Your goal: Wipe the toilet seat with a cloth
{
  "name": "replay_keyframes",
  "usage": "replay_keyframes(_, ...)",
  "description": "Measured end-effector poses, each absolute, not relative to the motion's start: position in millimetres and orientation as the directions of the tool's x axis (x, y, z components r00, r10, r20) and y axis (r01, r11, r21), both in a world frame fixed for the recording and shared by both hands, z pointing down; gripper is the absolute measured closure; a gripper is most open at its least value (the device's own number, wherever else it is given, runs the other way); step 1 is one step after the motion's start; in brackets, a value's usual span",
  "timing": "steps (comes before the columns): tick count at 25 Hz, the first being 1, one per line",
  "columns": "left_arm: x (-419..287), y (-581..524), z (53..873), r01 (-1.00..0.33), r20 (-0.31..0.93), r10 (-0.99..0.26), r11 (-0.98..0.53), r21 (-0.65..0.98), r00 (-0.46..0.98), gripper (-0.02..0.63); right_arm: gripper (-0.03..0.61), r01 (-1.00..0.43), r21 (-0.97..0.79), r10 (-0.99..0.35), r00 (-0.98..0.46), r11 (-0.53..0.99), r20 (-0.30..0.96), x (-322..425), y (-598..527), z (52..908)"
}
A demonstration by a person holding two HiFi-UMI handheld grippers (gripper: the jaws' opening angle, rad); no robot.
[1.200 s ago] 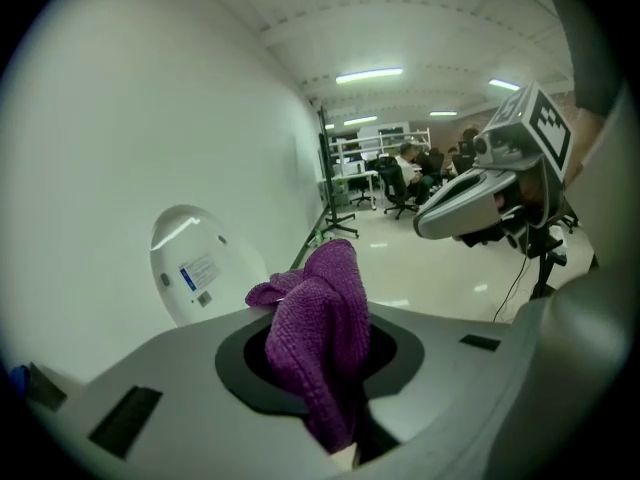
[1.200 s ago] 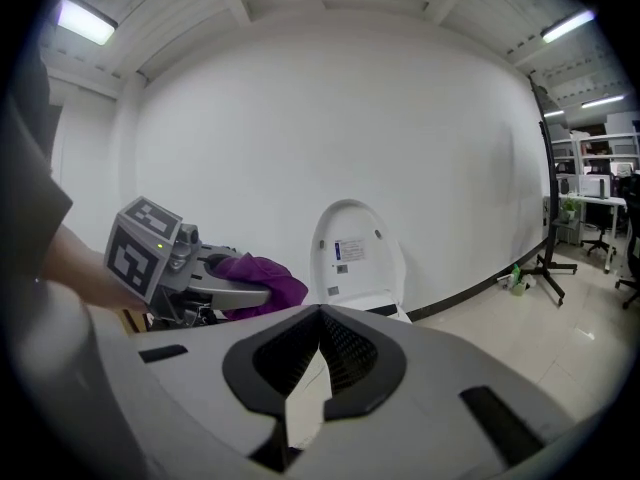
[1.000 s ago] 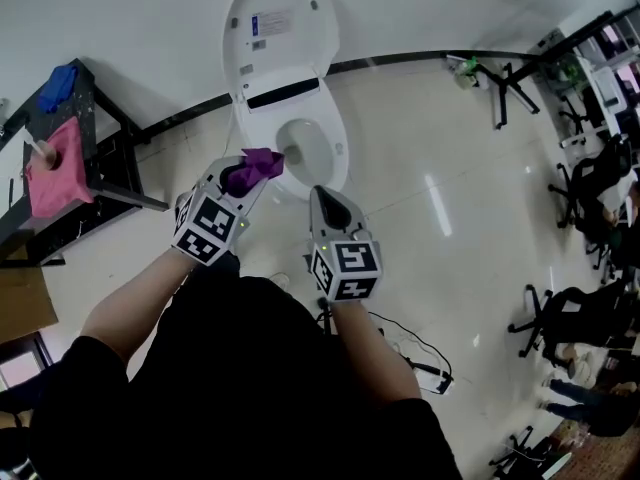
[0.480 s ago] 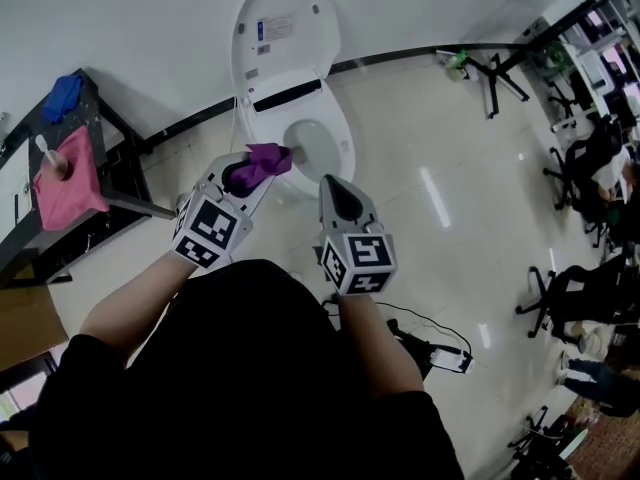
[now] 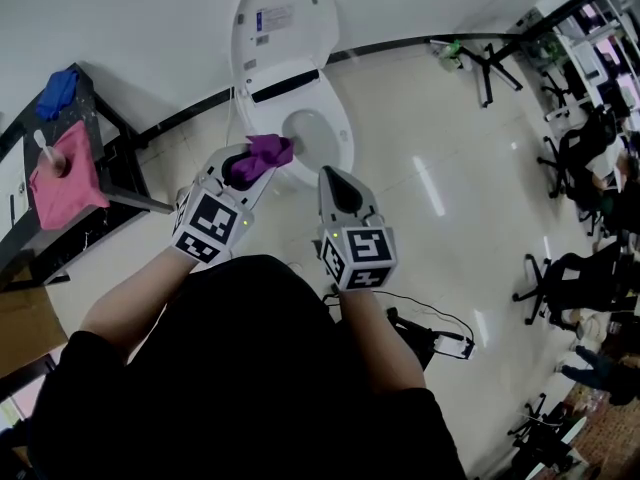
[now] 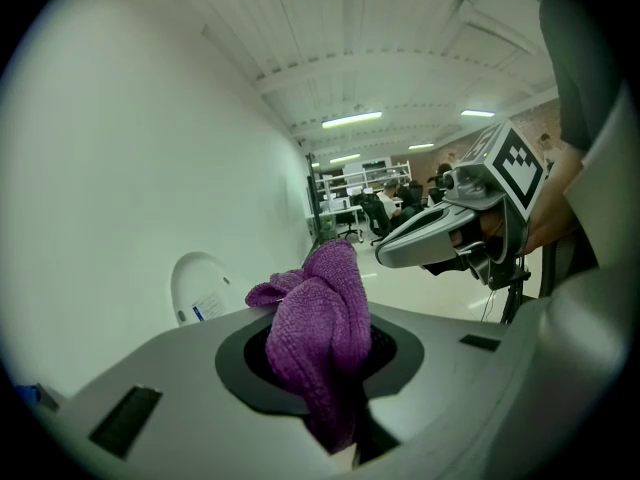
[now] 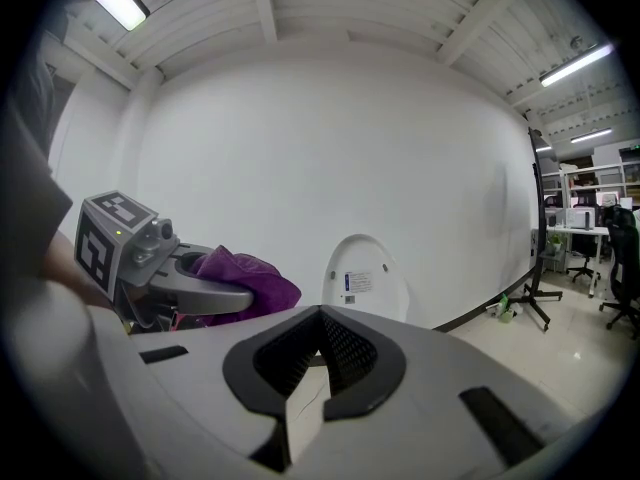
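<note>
A white toilet (image 5: 335, 158) stands against the wall with its lid (image 5: 282, 20) raised; the lid (image 7: 365, 278) also shows in the right gripper view. My left gripper (image 5: 252, 164) is shut on a purple cloth (image 5: 262, 154), held above the bowl's near left rim. The cloth (image 6: 322, 338) bulges out between the jaws in the left gripper view. My right gripper (image 5: 336, 182) hovers just right of it, near the bowl's front, shut with nothing between its jaws. The right gripper (image 6: 440, 238) shows in the left gripper view, and the left gripper with the cloth (image 7: 245, 283) in the right gripper view.
A dark rack (image 5: 95, 168) at the left carries a pink cloth (image 5: 62, 178) and a blue cloth (image 5: 57, 90). A cable and device (image 5: 440, 343) lie on the glossy floor behind me. Office chairs (image 5: 580, 168) and a stand (image 5: 480, 63) occupy the right side.
Both grippers have drifted slightly up and toward the toilet bowl, the left still carrying the purple cloth. The camera view shifted a little.
</note>
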State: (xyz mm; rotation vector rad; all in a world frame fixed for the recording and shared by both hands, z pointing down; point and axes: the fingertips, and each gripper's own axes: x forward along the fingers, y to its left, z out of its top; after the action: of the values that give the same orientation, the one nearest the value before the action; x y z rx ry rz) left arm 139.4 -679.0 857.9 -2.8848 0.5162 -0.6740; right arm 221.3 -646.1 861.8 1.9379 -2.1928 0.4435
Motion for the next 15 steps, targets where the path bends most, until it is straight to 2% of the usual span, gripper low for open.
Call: replay_keyframes(15,134.3,-669.5,863.6,-0.321,0.402,-0.372,-0.928,-0.189,0.837,0.525,0.565,-0.99,-0.08,-0.932,-0.137,0.117,0.335,216.4,-635.5,861.6)
